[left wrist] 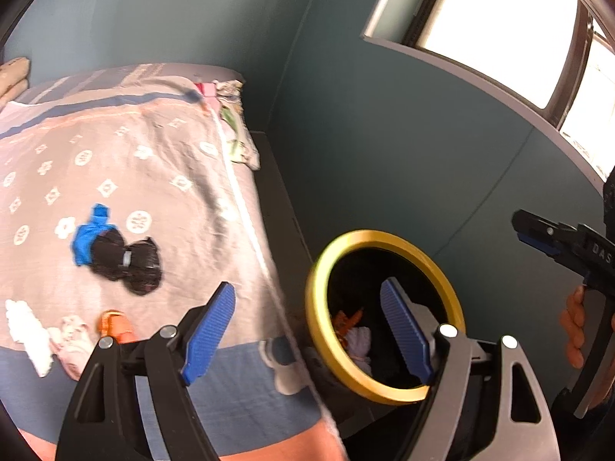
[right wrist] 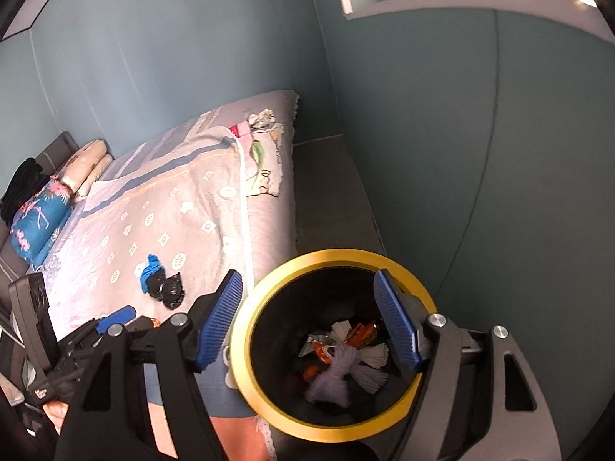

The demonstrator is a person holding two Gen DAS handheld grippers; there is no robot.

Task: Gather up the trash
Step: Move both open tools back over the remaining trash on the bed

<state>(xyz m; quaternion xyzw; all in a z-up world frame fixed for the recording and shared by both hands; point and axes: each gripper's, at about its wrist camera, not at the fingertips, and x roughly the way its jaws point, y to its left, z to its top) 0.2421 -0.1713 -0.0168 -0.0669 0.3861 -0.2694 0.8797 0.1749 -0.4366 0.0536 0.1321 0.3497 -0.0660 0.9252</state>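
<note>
A black bin with a yellow rim (left wrist: 319, 307) (right wrist: 334, 255) stands on the floor beside the bed; it holds white, orange and pale purple trash (right wrist: 342, 357). My left gripper (left wrist: 307, 330) is open and empty, over the bed's edge and the bin. My right gripper (right wrist: 307, 322) is open and empty, directly above the bin; it also shows at the right of the left wrist view (left wrist: 538, 234). On the bedspread lie a blue and black crumpled wad (left wrist: 111, 249) (right wrist: 161, 282), a white tissue (left wrist: 27, 330), a pinkish wad (left wrist: 73, 336) and an orange wrapper (left wrist: 115, 326).
The bed (right wrist: 184, 207) has pillows (right wrist: 42, 207) at its head and folded cloths (right wrist: 261, 150) at the far corner. Teal walls (right wrist: 499, 153) close in behind the bin. A window (left wrist: 499, 19) sits above. A narrow floor strip (right wrist: 330, 192) runs beside the bed.
</note>
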